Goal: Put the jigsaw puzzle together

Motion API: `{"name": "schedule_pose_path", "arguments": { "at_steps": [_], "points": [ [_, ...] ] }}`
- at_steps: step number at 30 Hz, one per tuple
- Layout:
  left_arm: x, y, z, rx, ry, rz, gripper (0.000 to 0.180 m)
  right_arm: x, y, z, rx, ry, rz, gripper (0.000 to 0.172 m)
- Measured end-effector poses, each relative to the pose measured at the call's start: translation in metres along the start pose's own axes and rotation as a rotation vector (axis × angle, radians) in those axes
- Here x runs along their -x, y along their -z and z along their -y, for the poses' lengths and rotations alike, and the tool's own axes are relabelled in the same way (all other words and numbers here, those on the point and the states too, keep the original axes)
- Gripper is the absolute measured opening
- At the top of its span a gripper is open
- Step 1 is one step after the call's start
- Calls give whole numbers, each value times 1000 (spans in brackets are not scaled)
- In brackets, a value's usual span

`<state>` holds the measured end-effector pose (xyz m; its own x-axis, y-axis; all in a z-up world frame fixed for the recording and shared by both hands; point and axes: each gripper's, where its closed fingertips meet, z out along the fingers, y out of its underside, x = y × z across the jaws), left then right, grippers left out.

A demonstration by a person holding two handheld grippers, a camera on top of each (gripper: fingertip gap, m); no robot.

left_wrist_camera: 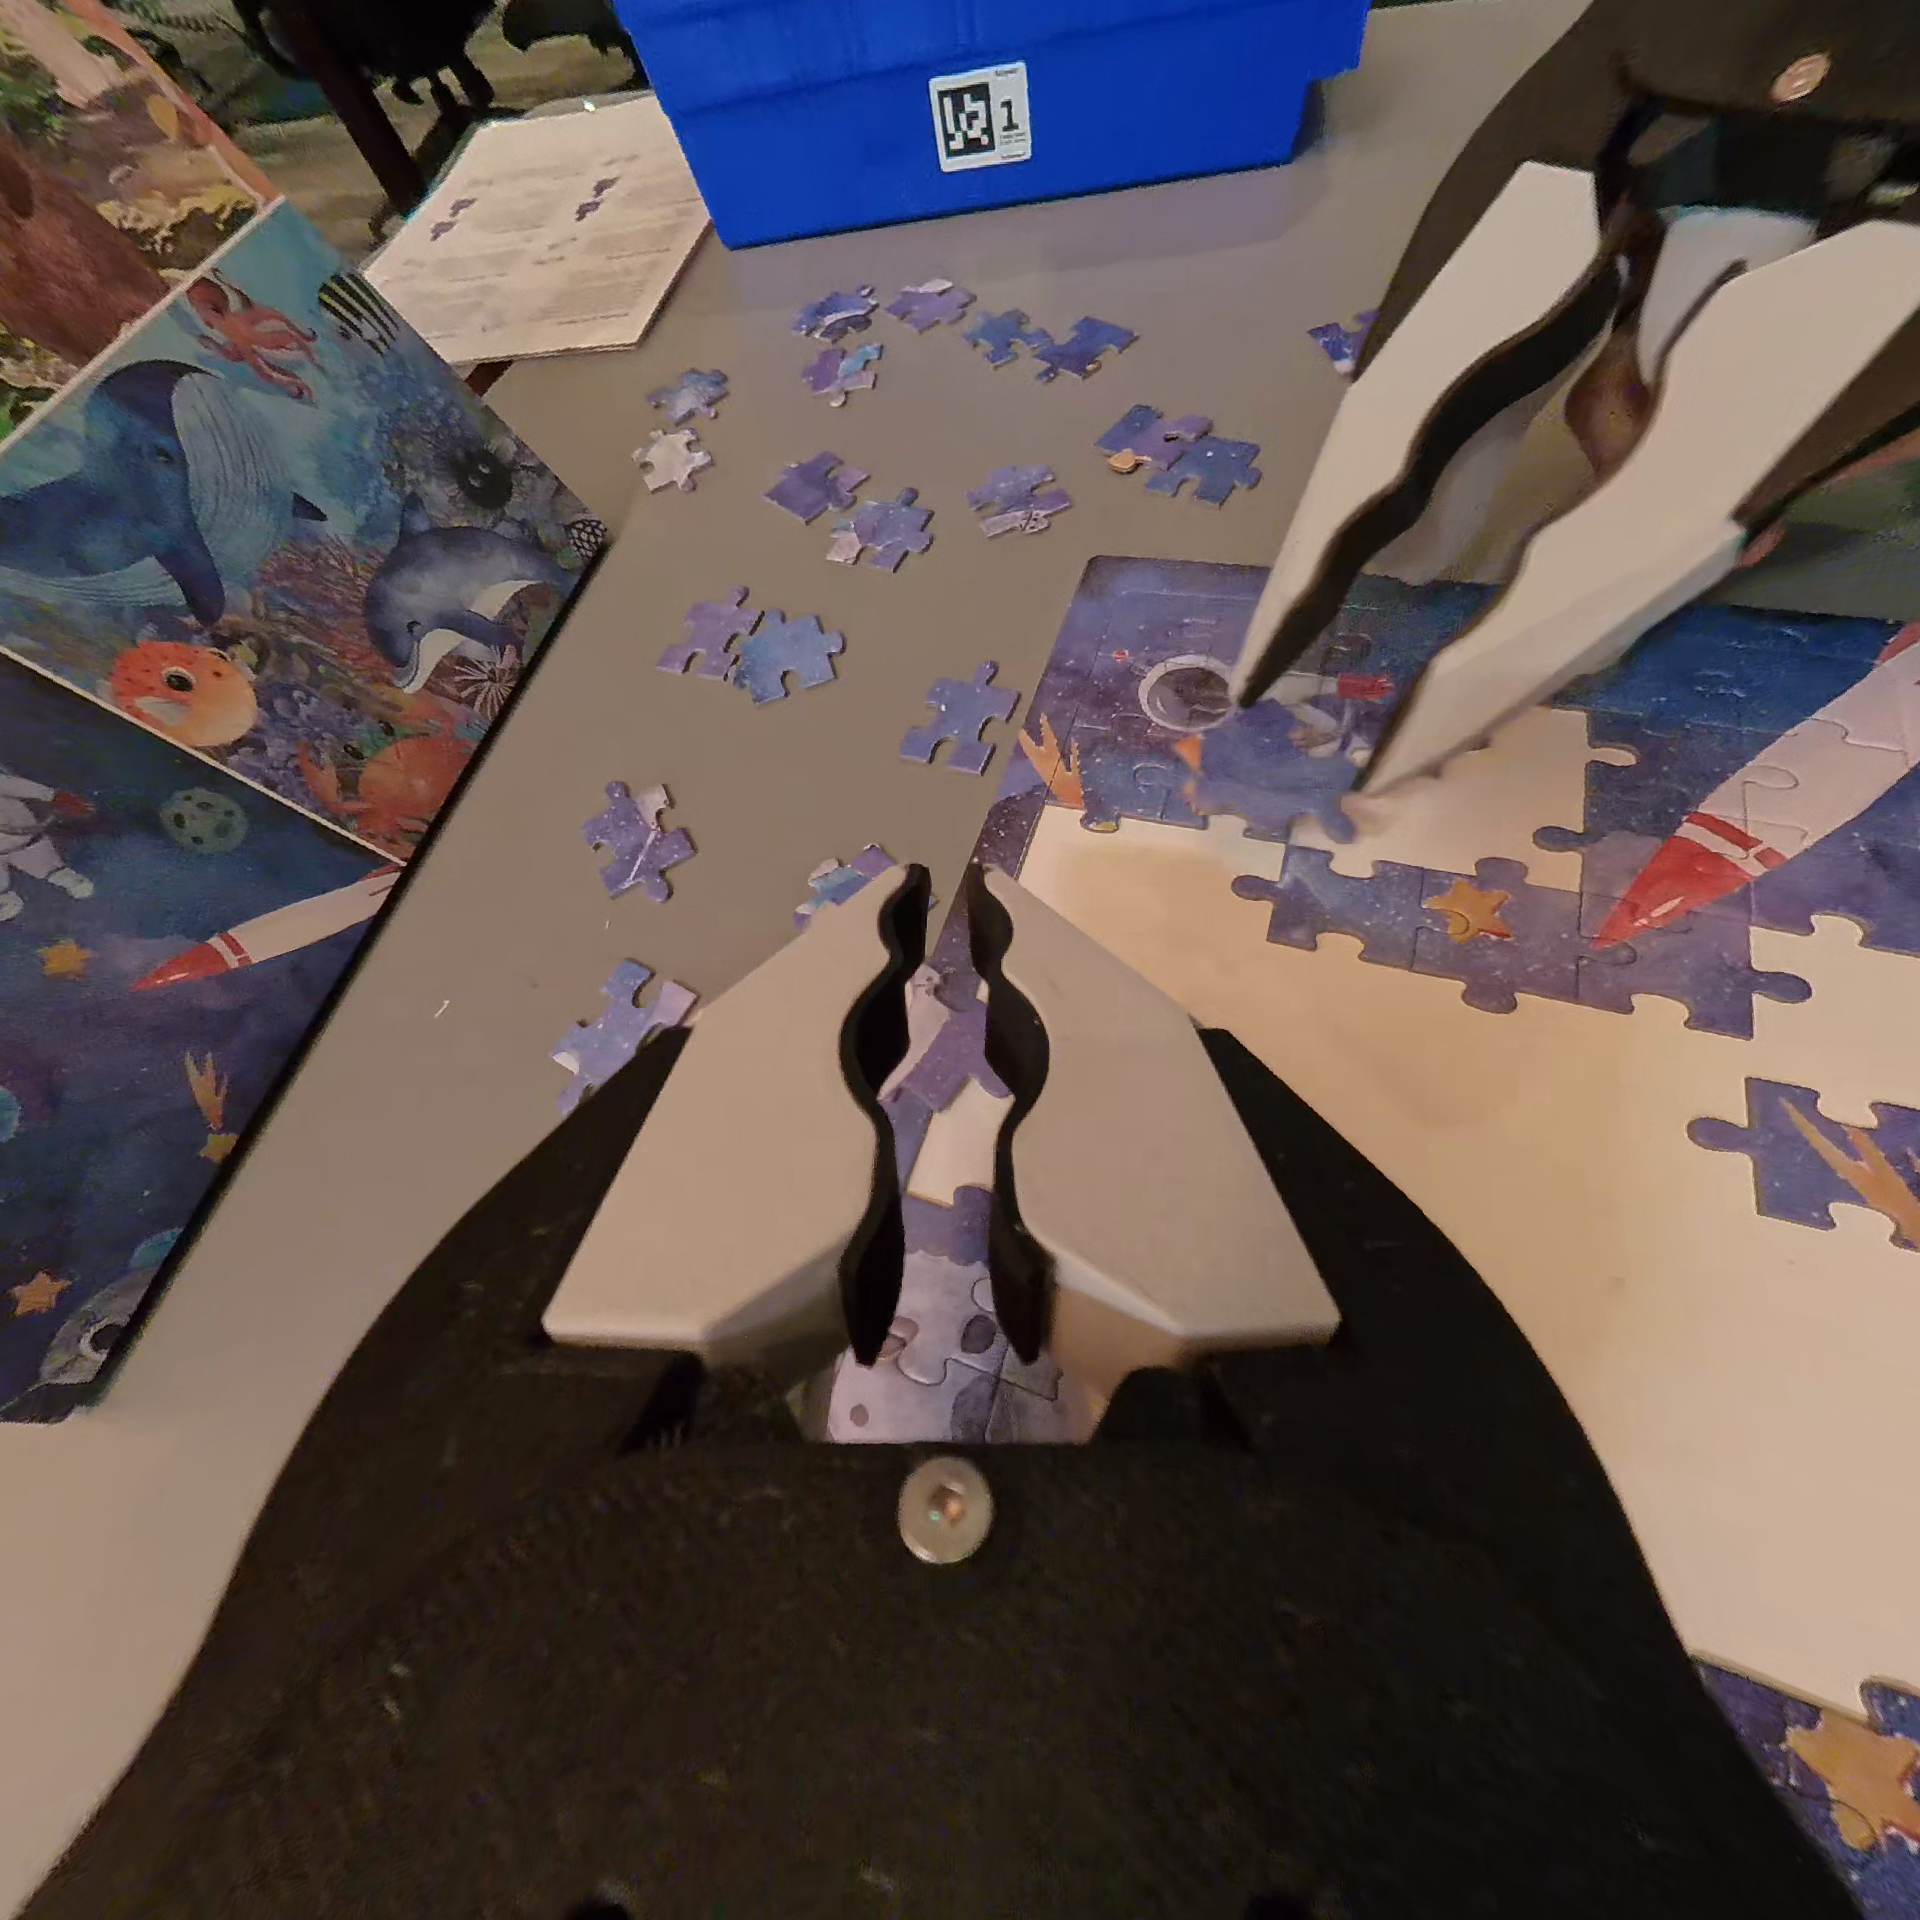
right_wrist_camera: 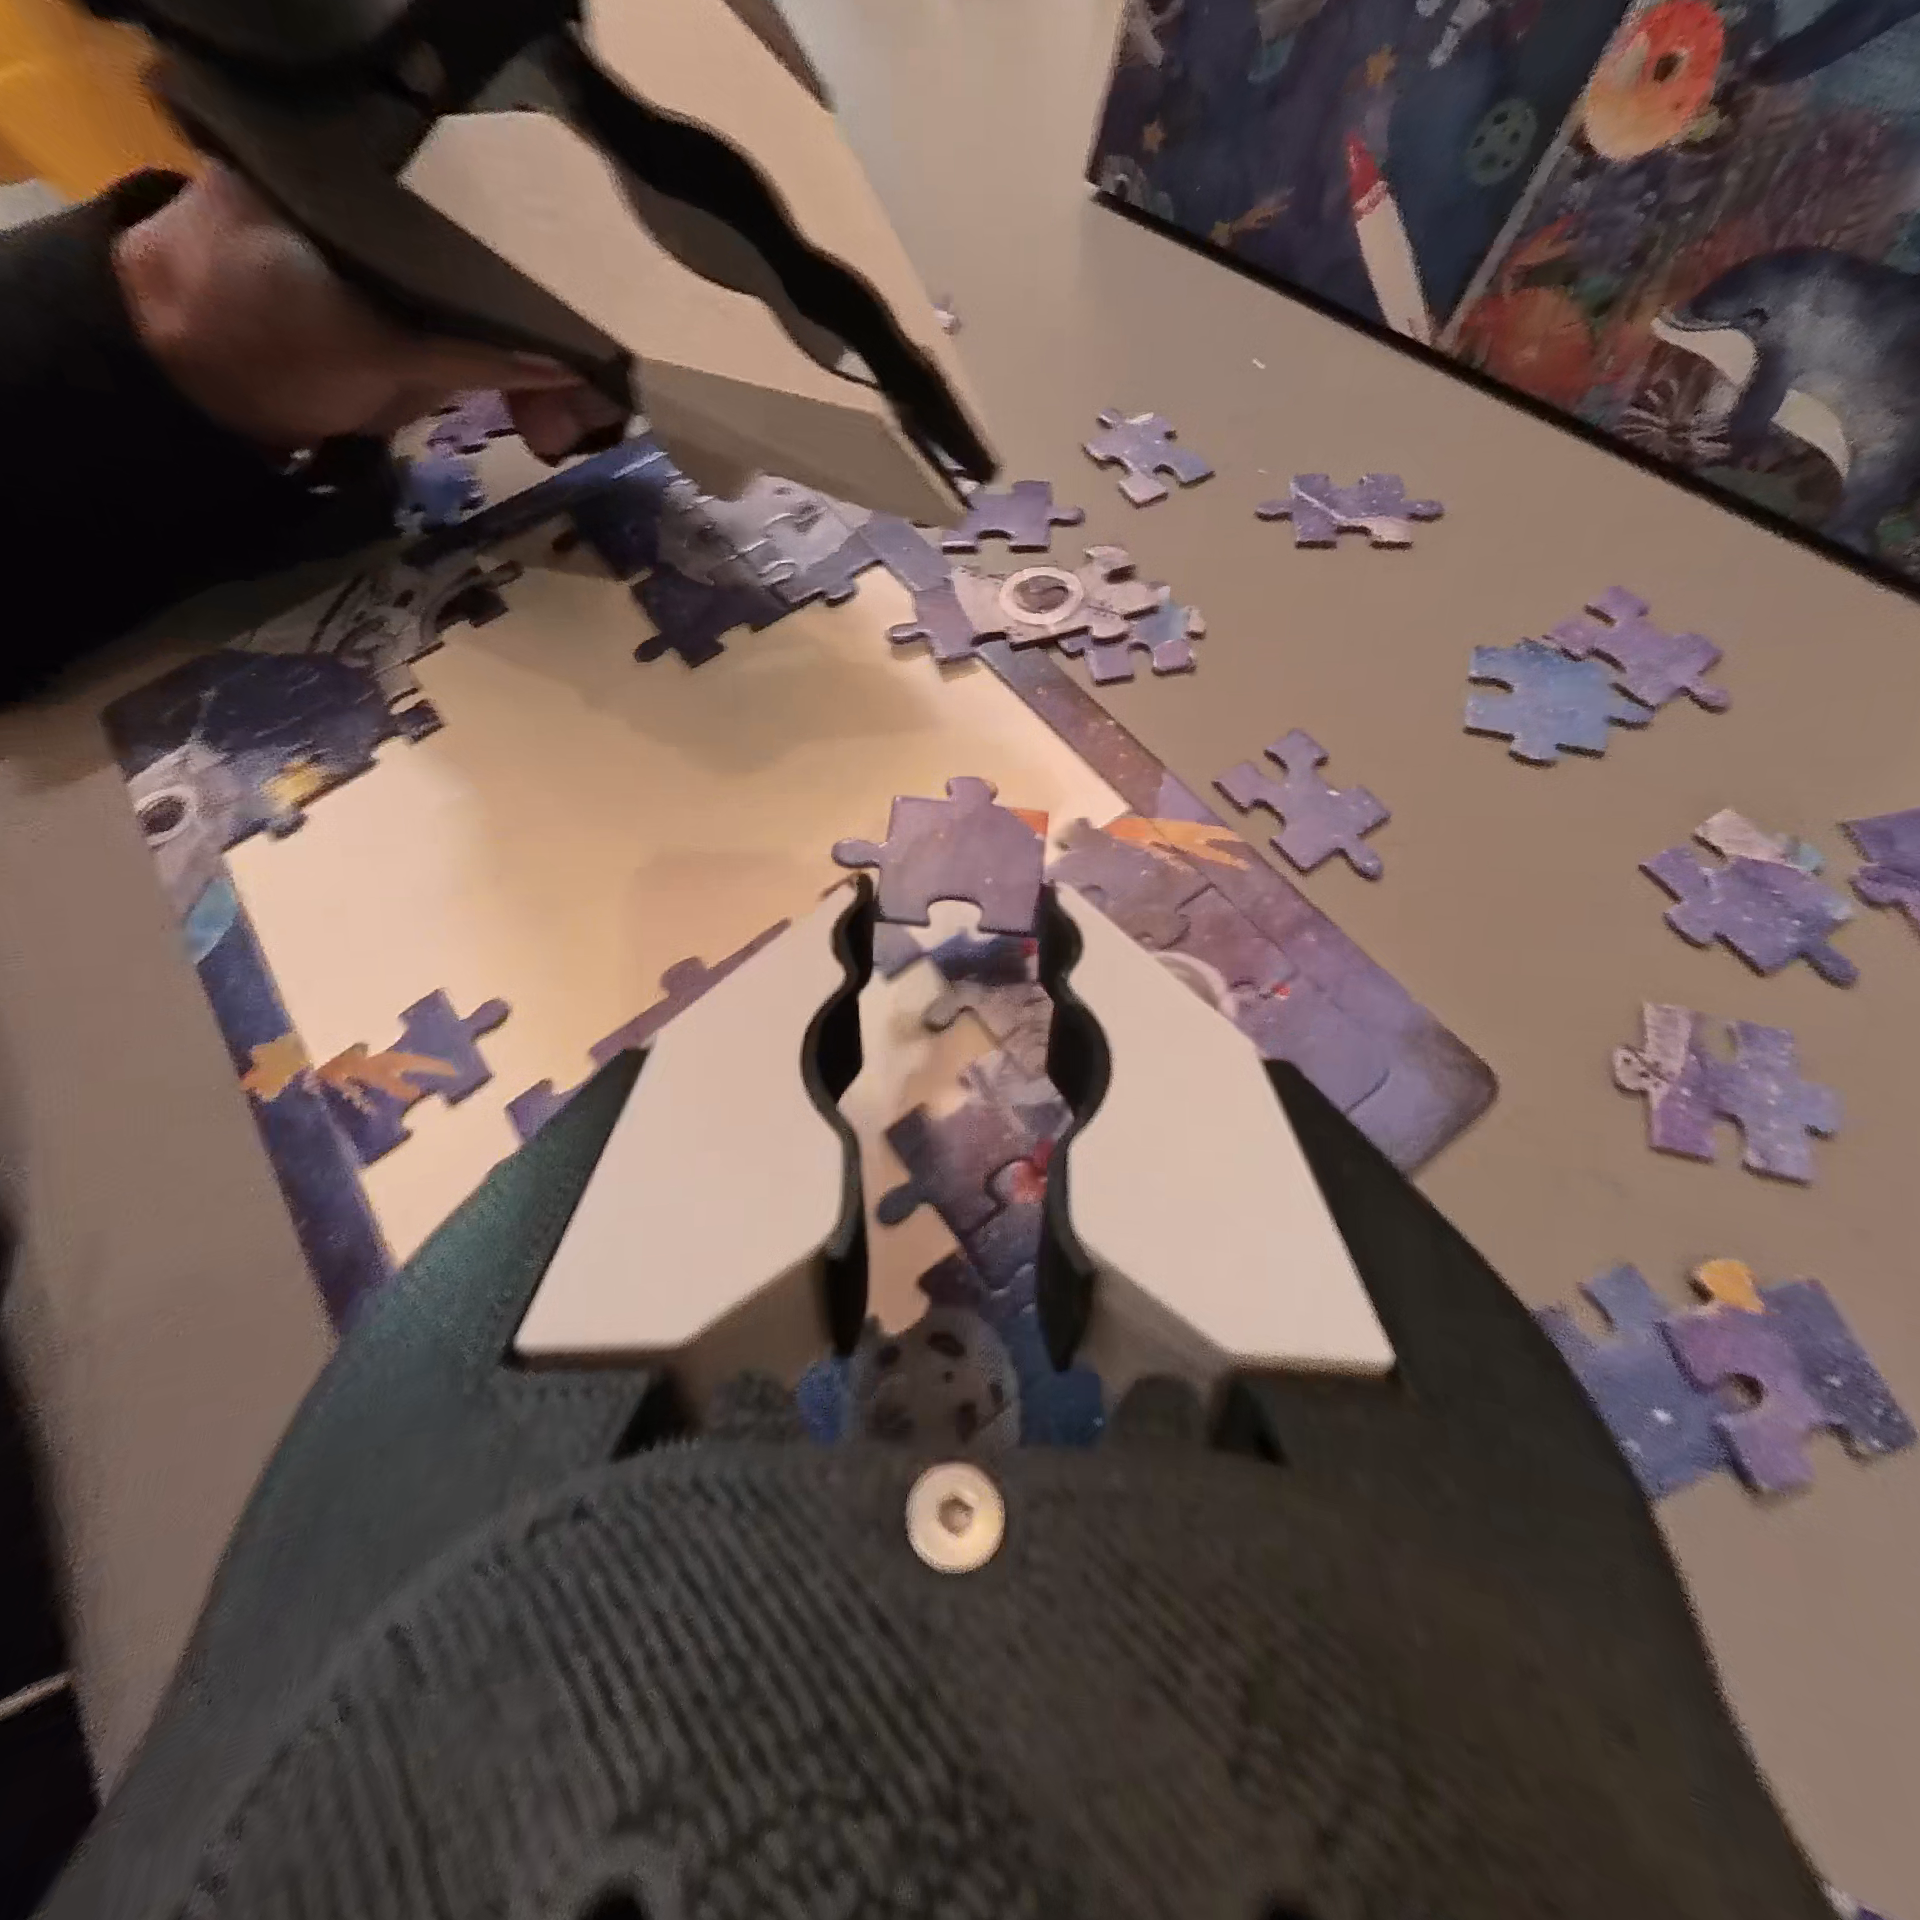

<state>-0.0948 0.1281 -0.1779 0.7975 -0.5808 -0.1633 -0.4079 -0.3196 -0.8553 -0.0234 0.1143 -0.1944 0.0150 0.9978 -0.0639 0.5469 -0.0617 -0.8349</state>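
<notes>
My right gripper is shut on a purple-blue puzzle piece with an orange corner, held by its sides just over the cream puzzle tray, beside the assembled corner. In the left wrist view this gripper holds the piece low over the tray's top-left part, near an astronaut picture. My left gripper has its jaws only slightly apart with nothing between them; it hovers over the tray's left edge. In the right wrist view it hangs above a loose piece.
Several loose purple pieces lie on the grey table left of the tray. A puzzle box with sea and space pictures is at the left, a printed sheet and a blue bin at the back. A hand holds the left gripper.
</notes>
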Motion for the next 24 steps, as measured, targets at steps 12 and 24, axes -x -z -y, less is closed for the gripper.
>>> {"name": "schedule_pose_path", "arguments": {
  "at_steps": [12,24],
  "points": [
    [-20,-7,-1,14,-30,-77,8,-11,-16,1,96,289,247,30],
    [-35,-22,-13,109,-54,-94,23,-17,-38,-3,183,411,429,30]
  ]
}}
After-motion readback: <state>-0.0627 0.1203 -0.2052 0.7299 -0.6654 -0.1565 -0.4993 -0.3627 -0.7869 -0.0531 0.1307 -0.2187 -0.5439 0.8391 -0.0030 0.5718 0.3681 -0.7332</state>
